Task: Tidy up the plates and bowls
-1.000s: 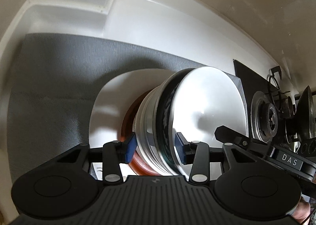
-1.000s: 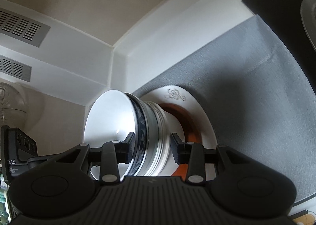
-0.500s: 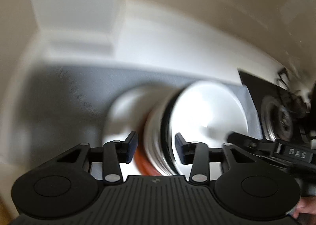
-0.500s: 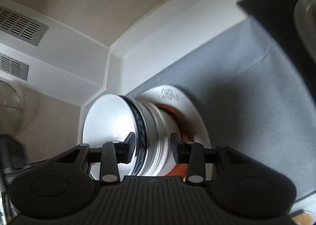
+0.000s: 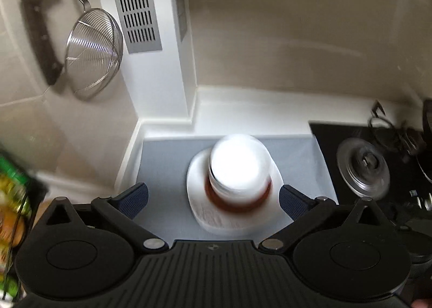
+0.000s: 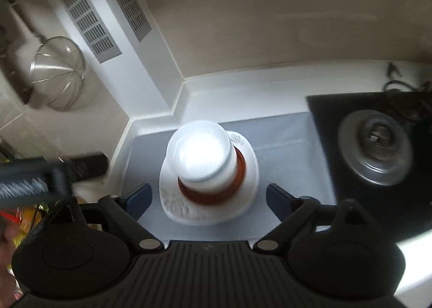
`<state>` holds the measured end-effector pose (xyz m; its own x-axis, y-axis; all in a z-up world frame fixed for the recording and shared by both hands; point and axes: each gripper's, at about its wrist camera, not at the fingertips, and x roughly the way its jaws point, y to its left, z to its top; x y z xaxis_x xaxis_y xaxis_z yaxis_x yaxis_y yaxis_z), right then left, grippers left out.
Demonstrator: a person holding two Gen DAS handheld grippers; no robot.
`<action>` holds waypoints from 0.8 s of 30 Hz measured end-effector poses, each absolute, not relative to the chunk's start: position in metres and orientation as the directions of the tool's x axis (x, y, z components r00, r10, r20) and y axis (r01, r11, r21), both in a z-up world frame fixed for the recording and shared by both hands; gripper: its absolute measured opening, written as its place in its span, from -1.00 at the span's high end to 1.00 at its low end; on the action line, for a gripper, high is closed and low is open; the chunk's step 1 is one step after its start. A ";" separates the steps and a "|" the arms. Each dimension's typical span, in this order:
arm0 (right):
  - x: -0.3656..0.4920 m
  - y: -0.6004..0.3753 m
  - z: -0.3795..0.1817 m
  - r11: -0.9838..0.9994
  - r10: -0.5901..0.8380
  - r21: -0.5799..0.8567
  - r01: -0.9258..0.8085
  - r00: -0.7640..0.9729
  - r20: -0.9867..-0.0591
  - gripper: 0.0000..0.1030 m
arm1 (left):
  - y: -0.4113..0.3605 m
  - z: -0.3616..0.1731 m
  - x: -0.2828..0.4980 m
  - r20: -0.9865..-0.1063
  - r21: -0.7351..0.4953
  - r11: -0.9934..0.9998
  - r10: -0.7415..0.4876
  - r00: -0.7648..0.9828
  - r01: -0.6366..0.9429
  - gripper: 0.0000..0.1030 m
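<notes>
Both grippers, left gripper [image 5: 213, 198] and right gripper [image 6: 208, 197], have just been opening; fingers wide, nothing between them. Stack of bowls [image 5: 239, 170] sits on white plate [image 5: 198, 194], centre frame, on grey mat [image 5: 164, 156]. Stacking step looks finished; next I'd find remaining dishes.

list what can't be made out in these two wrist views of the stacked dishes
- Stack of bowls: both views, motion blur and glare; the count of bowls cannot be told.
- White plate: its printed pattern is smeared in both views.
- Red-brown dish: only its rim shows, the bowls hide the rest.
- Green and yellow items: left wrist view, cut by the edge and blurred.
- Stove burner: blurred.
</notes>
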<state>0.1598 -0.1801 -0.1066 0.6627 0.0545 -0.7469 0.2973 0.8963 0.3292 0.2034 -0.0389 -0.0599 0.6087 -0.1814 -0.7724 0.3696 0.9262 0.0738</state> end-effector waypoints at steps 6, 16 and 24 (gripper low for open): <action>0.090 -0.164 -0.066 0.926 -0.018 0.239 0.294 0.665 -0.747 -0.99 | -0.043 -0.033 0.114 -0.734 0.115 0.940 -0.138 0.665 0.322 -0.99; 0.012 -0.157 -0.049 0.929 0.012 0.258 0.266 0.675 -0.738 -0.99 | -0.042 -0.020 0.039 -0.718 0.141 0.958 -0.075 0.692 0.251 -0.99; -0.018 -0.149 -0.045 0.937 0.001 0.236 0.258 0.672 -0.740 -0.99 | -0.036 -0.018 0.010 -0.725 0.140 0.959 -0.070 0.685 0.246 -0.99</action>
<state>-0.0179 -0.1495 -0.0448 0.6722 0.0010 -0.7404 0.2584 0.9368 0.2358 0.0097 -0.0365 -0.0184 0.6848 -0.0697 -0.7254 0.2462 0.9590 0.1403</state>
